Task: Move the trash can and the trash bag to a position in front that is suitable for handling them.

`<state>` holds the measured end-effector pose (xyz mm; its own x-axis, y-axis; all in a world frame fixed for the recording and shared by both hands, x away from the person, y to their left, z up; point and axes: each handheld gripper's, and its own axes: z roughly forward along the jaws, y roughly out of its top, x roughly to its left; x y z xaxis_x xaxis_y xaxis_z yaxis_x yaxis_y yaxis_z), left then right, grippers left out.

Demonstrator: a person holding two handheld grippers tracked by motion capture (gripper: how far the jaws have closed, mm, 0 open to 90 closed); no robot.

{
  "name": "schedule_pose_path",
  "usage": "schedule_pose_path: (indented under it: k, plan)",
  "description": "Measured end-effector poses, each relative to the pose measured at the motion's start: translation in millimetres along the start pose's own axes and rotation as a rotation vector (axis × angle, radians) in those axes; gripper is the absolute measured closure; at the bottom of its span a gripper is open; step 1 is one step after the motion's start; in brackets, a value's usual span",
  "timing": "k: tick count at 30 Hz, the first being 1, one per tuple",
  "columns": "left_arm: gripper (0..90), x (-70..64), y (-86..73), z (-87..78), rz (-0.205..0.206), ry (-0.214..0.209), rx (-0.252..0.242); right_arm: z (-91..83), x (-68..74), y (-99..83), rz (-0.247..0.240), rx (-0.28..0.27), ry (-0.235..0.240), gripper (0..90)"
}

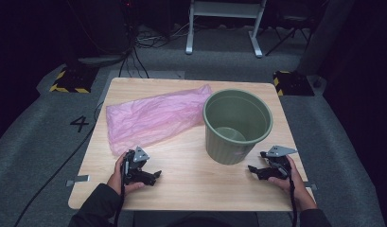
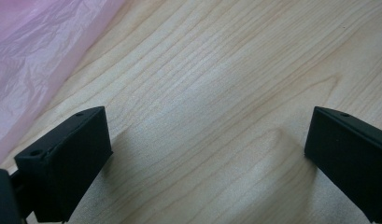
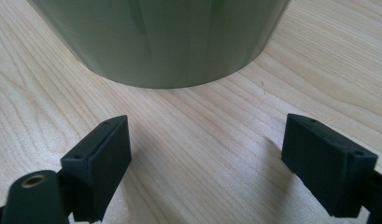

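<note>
A green plastic bin (image 1: 237,124) stands upright on the right half of the wooden table (image 1: 186,179). A crumpled pink plastic bag (image 1: 153,117) lies flat to its left. My left gripper (image 1: 153,176) rests low on the table just below the bag's near corner, jaws wide apart with nothing between them. In the left gripper view the pink bag (image 2: 34,60) lies at the upper left, beyond the jaws. My right gripper (image 1: 255,169) sits near the table's right front, open and empty. The bin's ribbed base (image 3: 165,42) stands just ahead of the right gripper's jaws.
Bare wood (image 2: 216,107) lies between and ahead of both grippers. Grey carpet surrounds the table. Yellow-black floor blocks (image 1: 70,79) sit at the far left and far right, and a white frame (image 1: 224,23) stands at the back.
</note>
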<state>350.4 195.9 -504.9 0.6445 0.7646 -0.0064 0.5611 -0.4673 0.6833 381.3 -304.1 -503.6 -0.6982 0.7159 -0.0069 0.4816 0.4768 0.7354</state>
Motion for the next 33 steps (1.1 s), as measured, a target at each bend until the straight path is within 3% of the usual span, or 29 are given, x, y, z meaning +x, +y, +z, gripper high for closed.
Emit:
schedule_pose_path:
  k: [2,9,12,14,16,18,25,33]
  plan:
    - [0.3,-0.6,0.7,0.6,-0.004,0.003,0.002,0.0,0.0,0.0,0.000,0.000,0.000,15.8]
    - [2.8,-0.3,4.4,0.2,0.040,-0.024,0.013,0.0,0.0,0.0,0.001,0.000,-0.001,15.8]
    - [19.0,-1.2,6.3,-2.0,0.075,-0.028,-0.016,0.0,0.0,0.0,0.001,0.000,-0.002,15.7]
    - [14.7,-1.3,8.7,-0.5,0.078,-0.015,-0.008,0.0,0.1,0.0,0.002,0.000,-0.002,15.7]
    - [18.9,-1.6,11.4,0.5,0.093,-0.020,-0.006,0.0,0.2,0.0,0.002,0.000,-0.003,15.7]
    - [15.3,-2.2,14.5,0.8,0.098,-0.027,-0.015,0.0,0.2,0.0,0.002,0.000,-0.003,15.7]
    - [16.2,-5.5,30.7,1.7,0.118,-0.038,-0.046,0.0,0.2,0.0,0.003,0.000,-0.003,15.7]
    - [16.4,-2.3,52.2,3.0,0.108,-0.032,-0.083,-0.2,0.2,-0.2,0.005,0.000,-0.007,15.8]
